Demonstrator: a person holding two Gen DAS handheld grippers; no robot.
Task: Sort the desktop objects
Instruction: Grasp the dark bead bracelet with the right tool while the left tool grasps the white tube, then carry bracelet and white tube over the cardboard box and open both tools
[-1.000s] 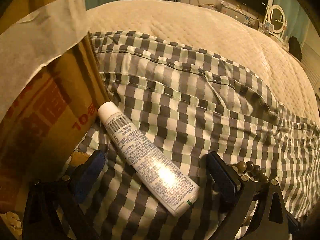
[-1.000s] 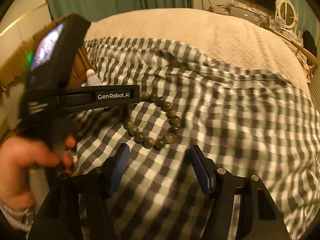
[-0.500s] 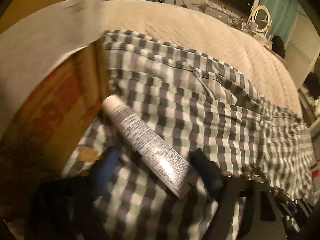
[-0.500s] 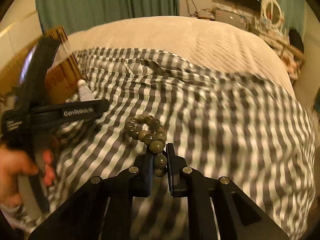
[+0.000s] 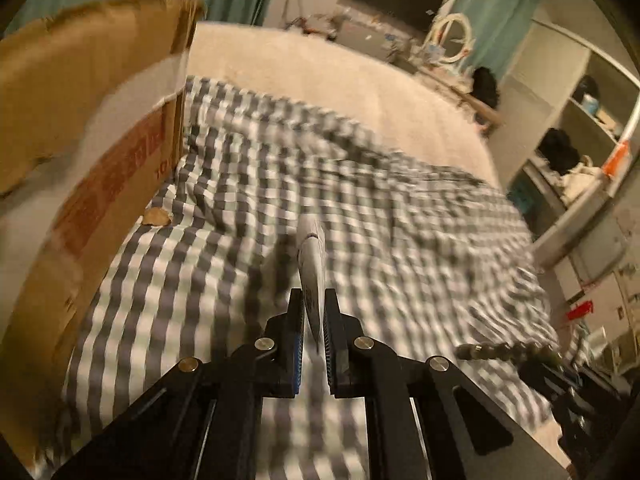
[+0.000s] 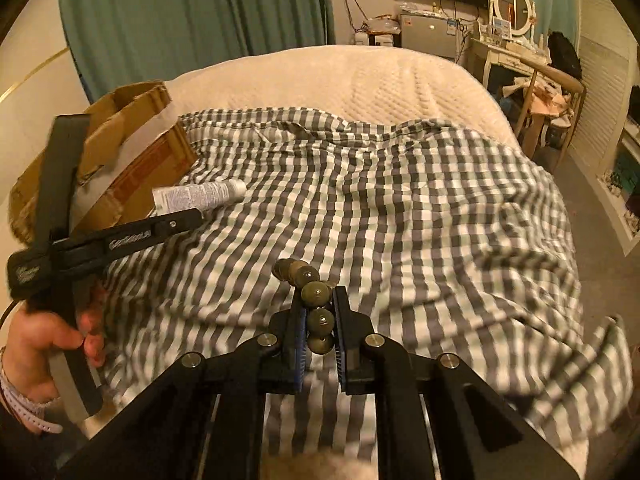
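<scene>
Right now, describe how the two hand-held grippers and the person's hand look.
The right hand-held gripper is matte black, with two angular linkage arms, round silver pivot pins and flat fingers faced with ribbed blue pads. The left hand-held gripper matches it; seen from the right wrist view, its side bears blurred white lettering. The hand on its handle wears a pale wristband.

Both tongs now closed: left [image 5: 312,322] on tube [image 5: 311,268]; right [image 6: 319,322] on beads [image 6: 316,294]
</scene>
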